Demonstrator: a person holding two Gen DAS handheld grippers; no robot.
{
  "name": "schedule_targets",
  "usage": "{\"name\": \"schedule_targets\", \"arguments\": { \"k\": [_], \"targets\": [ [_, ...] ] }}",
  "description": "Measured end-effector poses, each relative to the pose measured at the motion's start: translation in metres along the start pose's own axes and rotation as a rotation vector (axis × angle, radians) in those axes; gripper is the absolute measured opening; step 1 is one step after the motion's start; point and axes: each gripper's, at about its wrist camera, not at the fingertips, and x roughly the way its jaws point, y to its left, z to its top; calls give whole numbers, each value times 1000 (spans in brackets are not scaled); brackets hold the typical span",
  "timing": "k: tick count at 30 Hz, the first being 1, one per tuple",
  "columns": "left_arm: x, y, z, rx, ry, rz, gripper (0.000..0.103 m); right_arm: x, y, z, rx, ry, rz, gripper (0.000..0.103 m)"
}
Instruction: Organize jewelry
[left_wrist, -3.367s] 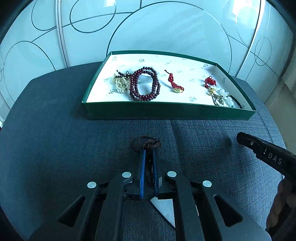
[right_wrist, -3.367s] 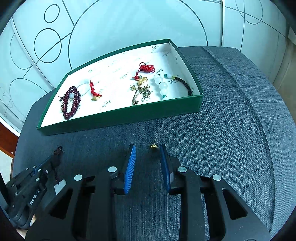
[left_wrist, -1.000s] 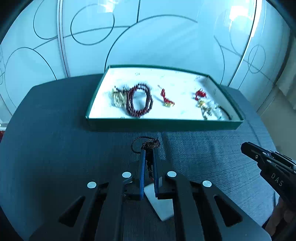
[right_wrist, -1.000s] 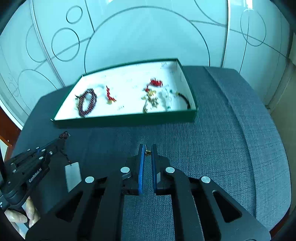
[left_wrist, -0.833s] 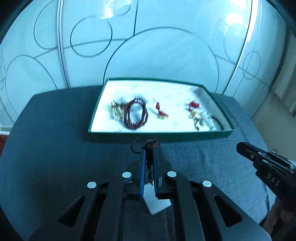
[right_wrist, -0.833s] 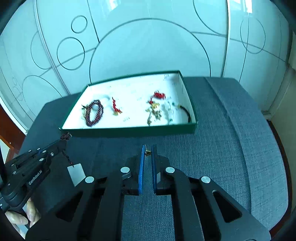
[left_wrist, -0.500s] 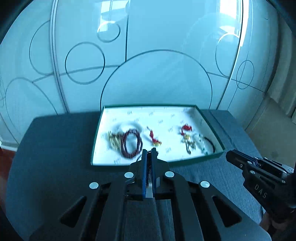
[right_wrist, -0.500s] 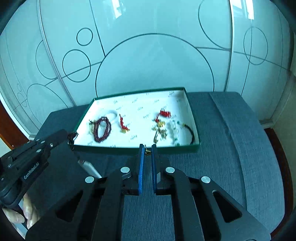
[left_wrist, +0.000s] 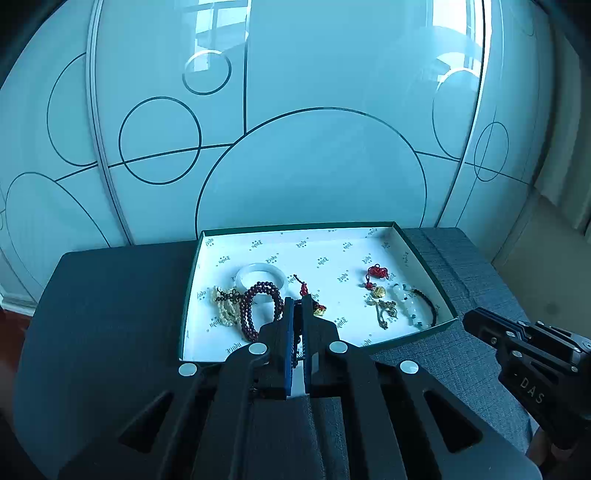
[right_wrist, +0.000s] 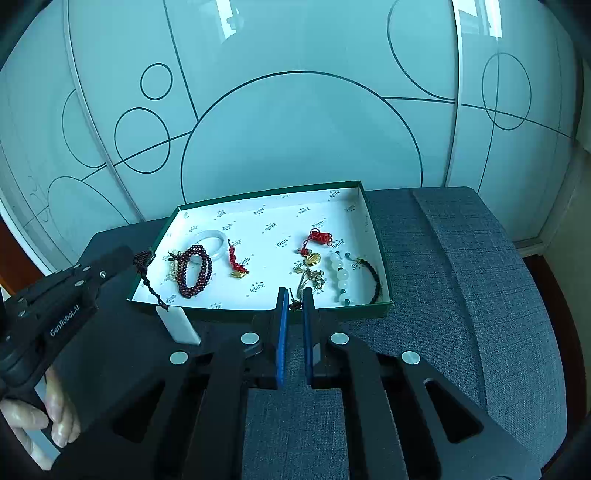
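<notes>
A green box with a white lining (left_wrist: 421, 254) (right_wrist: 373, 221) stands on the grey upholstered seat and holds several pieces of jewelry. My left gripper (left_wrist: 295, 302) (right_wrist: 142, 258) is shut on a dark braided cord (right_wrist: 147, 284) with a white tag (right_wrist: 177, 325) hanging from it, held above the box's front left corner. My right gripper (right_wrist: 293, 295) (left_wrist: 467, 319) is shut on a small gold earring (right_wrist: 294, 303) held just above the box's front wall.
In the box lie a dark red bead bracelet (right_wrist: 194, 273), a white bangle (right_wrist: 212, 243), a red knotted charm (right_wrist: 319, 236), gold pieces (right_wrist: 312, 275) and a white bead bracelet (right_wrist: 341, 277). A glass wall with circle patterns (right_wrist: 295, 129) stands behind the seat.
Both grippers have risen from the seat with their items and moved towards the box. The right gripper, open 3.4 s ago, closed on the earring.
</notes>
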Motion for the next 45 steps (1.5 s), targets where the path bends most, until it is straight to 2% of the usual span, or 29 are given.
{"name": "schedule_targets", "arguments": {
  "k": [3, 13, 25, 27, 29, 30, 33, 34, 35, 36, 37, 38, 40, 41, 45],
  "targets": [
    [2, 1, 6, 0, 1, 1, 3, 1, -1, 1, 2, -4, 3, 7],
    [-1, -6, 47, 38, -78, -2, 3, 15, 5, 24, -14, -14, 9, 7],
    [84, -6, 32, 87, 47, 42, 4, 105, 7, 34, -6, 118, 12, 9],
    [95, -6, 29, 93, 76, 47, 4, 115, 8, 32, -7, 135, 12, 13],
    [103, -3, 24, 93, 96, 51, 4, 119, 9, 31, -10, 137, 10, 36],
    [106, -1, 22, 93, 109, 52, 5, 119, 9, 30, -9, 131, 8, 39],
    [110, -1, 16, 89, 132, 56, 7, 117, 6, 31, 1, 127, 10, 40],
    [108, 0, 16, 84, 135, 53, 15, 113, 5, 32, 7, 116, 11, 40],
    [104, 3, 17, 71, 130, 40, 30, 109, 3, 34, 11, 108, 12, 40],
    [97, 6, 18, 53, 119, 26, 37, 102, 1, 37, 21, 94, 17, 40],
    [90, 9, 20, 36, 107, 16, 48, 96, -2, 40, 28, 83, 23, 40],
    [82, 12, 21, 23, 95, 9, 53, 88, -5, 43, 34, 67, 26, 42],
    [67, 20, 24, 0, 75, -1, 57, 73, -10, 49, 37, 39, 24, 46],
    [58, 26, 24, -14, 68, 0, 64, 63, -14, 52, 38, 24, 19, 49],
    [32, 60, 16, -85, 57, 38, 73, 35, -33, 55, 43, -10, -11, 62]
  ]
}}
